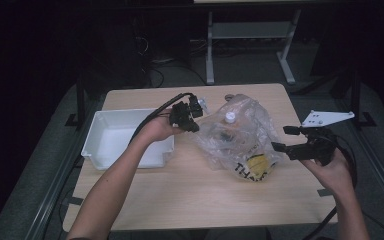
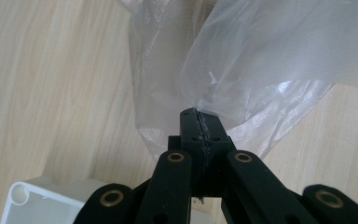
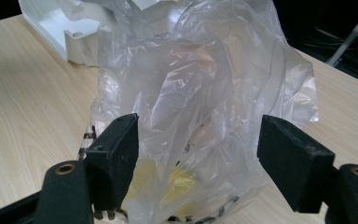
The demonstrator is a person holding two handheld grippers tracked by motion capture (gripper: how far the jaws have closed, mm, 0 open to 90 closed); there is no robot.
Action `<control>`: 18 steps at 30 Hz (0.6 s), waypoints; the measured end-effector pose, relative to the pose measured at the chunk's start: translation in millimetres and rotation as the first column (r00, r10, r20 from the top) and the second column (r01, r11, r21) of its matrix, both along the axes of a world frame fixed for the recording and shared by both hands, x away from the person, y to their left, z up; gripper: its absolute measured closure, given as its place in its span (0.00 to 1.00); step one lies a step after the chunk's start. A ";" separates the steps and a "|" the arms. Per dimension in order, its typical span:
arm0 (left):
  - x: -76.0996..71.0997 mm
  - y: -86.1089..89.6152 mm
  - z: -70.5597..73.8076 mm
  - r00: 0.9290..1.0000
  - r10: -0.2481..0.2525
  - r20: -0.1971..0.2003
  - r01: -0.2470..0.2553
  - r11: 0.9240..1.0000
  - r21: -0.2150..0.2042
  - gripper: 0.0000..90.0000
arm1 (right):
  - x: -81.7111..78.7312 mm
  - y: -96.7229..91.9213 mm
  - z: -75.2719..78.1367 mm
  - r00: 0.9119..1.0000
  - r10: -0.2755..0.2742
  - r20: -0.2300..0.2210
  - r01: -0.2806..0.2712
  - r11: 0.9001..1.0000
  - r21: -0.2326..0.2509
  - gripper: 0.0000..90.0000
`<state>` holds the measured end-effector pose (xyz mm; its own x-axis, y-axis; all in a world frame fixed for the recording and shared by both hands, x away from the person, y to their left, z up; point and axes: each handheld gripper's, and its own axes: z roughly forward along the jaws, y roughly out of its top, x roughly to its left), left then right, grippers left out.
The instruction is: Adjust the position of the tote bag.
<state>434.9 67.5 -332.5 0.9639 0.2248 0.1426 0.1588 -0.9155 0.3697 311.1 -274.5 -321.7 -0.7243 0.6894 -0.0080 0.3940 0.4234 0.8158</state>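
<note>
White tray point(image 1: 111, 145) at table's point(image 1: 180, 200) left edge, near half bare wood. Left gripper point(image 1: 194, 119) clamped on clear plastic bag's point(image 1: 240, 135) left rim. Bag mid-table, long axis running toward near right; inside, white cap point(image 1: 229, 116), yellow item point(image 1: 258, 164). Right gripper point(image 1: 282, 139) wide open, beside bag.

Left gripper point(image 1: 194, 116) clamped, right gripper point(image 1: 286, 138) agape

bag point(image 1: 240, 137) lies mid-table point(image 1: 180, 195), bin point(image 1: 125, 137) just left (near the edge).
</note>
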 end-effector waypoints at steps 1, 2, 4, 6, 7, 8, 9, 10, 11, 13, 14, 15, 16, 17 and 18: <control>-0.5 -0.5 -0.7 1.000 -0.002 -0.004 0.002 1.000 0.003 1.00 | 0.1 1.0 0.4 1.000 0.000 -0.003 0.000 1.000 0.000 0.32; -0.7 -0.9 -1.3 1.000 -0.010 -0.005 0.010 1.000 0.011 1.00 | 0.5 1.6 0.6 1.000 0.002 0.001 -0.002 1.000 -0.005 0.32; -1.3 -1.2 -3.0 1.000 -0.012 -0.006 0.012 1.000 0.023 1.00 | 1.1 3.1 0.9 1.000 0.004 -0.001 -0.004 1.000 -0.004 0.32; -1.2 -0.7 -4.4 1.000 -0.012 -0.011 0.013 0.999 0.030 1.00 | 1.8 4.4 1.2 1.000 0.009 -0.003 -0.009 1.000 -0.007 0.32; -1.3 -0.6 -5.0 1.000 -0.015 -0.014 0.016 0.999 0.033 1.00 | 2.1 5.1 1.1 1.000 0.014 -0.001 -0.014 1.000 -0.009 0.33; -1.5 -0.5 -5.6 1.000 -0.017 -0.014 0.017 0.999 0.036 1.00 | 2.1 6.3 1.2 1.000 0.018 -0.005 -0.018 1.000 -0.010 0.33; -1.5 -0.6 -5.9 1.000 -0.018 -0.014 0.018 0.999 0.038 1.00 | 2.5 7.6 0.9 1.000 0.021 -0.006 -0.021 1.000 -0.015 0.34; -1.5 -0.9 -5.8 1.000 -0.017 -0.011 0.017 0.999 0.038 1.00 | 3.3 9.0 0.8 1.000 0.025 -0.007 -0.025 0.999 -0.023 0.34; -1.3 -1.1 -5.3 1.000 -0.015 -0.008 0.015 0.999 0.034 1.00 | 4.7 10.5 0.6 1.000 0.025 -0.008 -0.026 0.999 -0.030 0.34; -0.5 -1.3 -4.5 1.000 -0.008 -0.002 0.008 1.000 0.026 1.00 | 9.0 13.9 1.3 0.999 0.033 -0.017 -0.033 0.998 -0.044 0.36; 0.4 -1.2 -4.3 1.000 -0.004 0.000 0.004 1.000 0.027 1.00 | 11.1 16.0 1.7 0.999 0.034 -0.019 -0.035 0.998 -0.046 0.37; 1.2 -1.1 -4.4 1.000 0.006 0.007 -0.006 1.000 0.027 1.00 | 14.0 18.0 2.0 0.999 0.038 -0.026 -0.039 0.998 -0.049 0.37; 2.5 -0.9 -3.9 1.000 0.015 0.013 -0.015 1.000 0.026 1.00 | 17.0 20.0 2.0 0.999 0.042 -0.034 -0.044 0.998 -0.051 0.38; 3.9 -0.4 -3.2 1.000 0.021 0.019 -0.022 0.999 0.024 1.00 | 20.0 22.1 1.9 0.998 0.049 -0.040 -0.051 0.997 -0.054 0.40; 5.4 -0.2 -2.5 0.999 0.032 0.026 -0.032 0.999 0.019 1.00 | 22.7 24.8 2.0 0.997 0.059 -0.045 -0.061 0.996 -0.058 0.42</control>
<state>440.3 67.3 -335.0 0.9522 0.2524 0.1720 0.1788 -0.9172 0.3560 333.8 -249.7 -319.7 -0.7649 0.6439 -0.0149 0.4010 0.4943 0.7713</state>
